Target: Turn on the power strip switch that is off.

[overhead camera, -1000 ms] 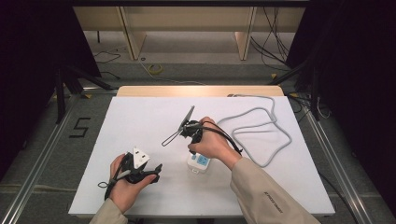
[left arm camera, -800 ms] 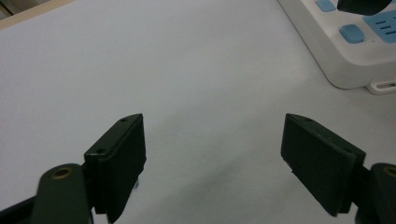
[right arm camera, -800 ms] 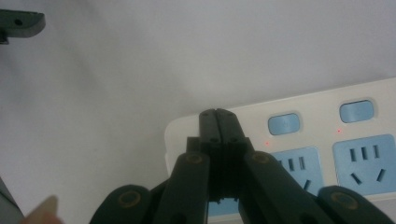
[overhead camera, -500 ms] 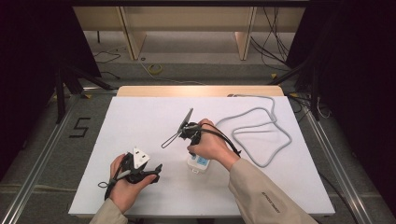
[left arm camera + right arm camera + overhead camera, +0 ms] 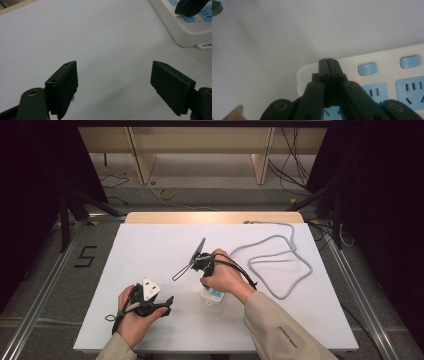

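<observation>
A white power strip with blue switches and blue sockets lies on the white table, near its front middle. My right gripper points down at the strip's end, jaws shut with nothing between them. Its tips sit just left of a blue switch. From the left gripper view, that tip rests over a blue button on the strip. My left gripper lies low on the table, left of the strip, its jaws wide open over bare tabletop. A hand holds it.
A grey cable runs from the strip and loops over the table's right half. Small red lights glow beside the switches. Beyond the table's far edge lie a floor with cables and wooden furniture legs.
</observation>
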A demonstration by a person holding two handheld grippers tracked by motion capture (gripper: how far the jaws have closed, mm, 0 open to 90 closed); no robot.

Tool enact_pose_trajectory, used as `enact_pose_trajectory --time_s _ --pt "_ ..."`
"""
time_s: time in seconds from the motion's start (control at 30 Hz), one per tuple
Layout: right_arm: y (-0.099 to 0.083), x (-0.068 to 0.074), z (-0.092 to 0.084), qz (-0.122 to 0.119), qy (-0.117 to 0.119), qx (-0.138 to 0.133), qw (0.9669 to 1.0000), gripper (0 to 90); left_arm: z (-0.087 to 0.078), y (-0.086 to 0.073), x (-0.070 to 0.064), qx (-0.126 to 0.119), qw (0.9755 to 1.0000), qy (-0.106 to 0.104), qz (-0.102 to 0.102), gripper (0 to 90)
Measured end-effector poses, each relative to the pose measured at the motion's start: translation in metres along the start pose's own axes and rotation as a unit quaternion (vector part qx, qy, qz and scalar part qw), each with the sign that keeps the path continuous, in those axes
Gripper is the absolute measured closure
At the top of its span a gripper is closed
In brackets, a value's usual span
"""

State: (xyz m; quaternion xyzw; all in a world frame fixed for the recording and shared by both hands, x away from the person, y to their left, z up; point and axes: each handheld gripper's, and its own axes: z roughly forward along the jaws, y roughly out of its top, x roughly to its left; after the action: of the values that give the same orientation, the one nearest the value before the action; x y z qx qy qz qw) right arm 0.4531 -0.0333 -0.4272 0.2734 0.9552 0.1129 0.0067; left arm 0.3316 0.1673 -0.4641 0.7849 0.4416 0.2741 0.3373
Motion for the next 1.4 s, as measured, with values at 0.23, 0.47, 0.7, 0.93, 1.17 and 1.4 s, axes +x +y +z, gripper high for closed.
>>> enact_pose_trajectory --time_s 0.23,0.47,0.7,0.93,1.17,1.4 --pt "-0.0005 0.0026 0.0011 -0.005 -0.007 0.001 1.0000 90.0 -0.0001 0.0001 -0.0004 0.000 1.0000 -0.001 0.001 21.9" --pt "-0.0014 0.0018 0.0025 -0.004 -0.006 -0.001 1.0000 90.0 -0.0001 0.0001 -0.0006 0.001 1.0000 -0.001 0.002 21.9" --pt "-0.0027 0.0004 0.0031 -0.001 -0.002 -0.005 1.0000 90.0 0.0002 0.0000 -0.0008 0.001 1.0000 0.000 0.001 21.9" --pt "-0.0020 0.0025 0.0033 -0.003 -0.009 -0.003 1.0000 90.0 0.0003 -0.0001 -0.0007 0.000 1.0000 0.000 0.001 21.9" --pt "-0.0023 0.0018 0.0045 0.003 -0.008 -0.003 1.0000 90.0 0.0003 -0.0001 -0.0009 0.002 1.0000 0.000 0.001 21.9" --pt "-0.0038 0.0002 0.0042 0.004 -0.003 -0.008 1.0000 90.0 0.0006 -0.0001 -0.0010 0.003 1.0000 -0.001 0.003 21.8"
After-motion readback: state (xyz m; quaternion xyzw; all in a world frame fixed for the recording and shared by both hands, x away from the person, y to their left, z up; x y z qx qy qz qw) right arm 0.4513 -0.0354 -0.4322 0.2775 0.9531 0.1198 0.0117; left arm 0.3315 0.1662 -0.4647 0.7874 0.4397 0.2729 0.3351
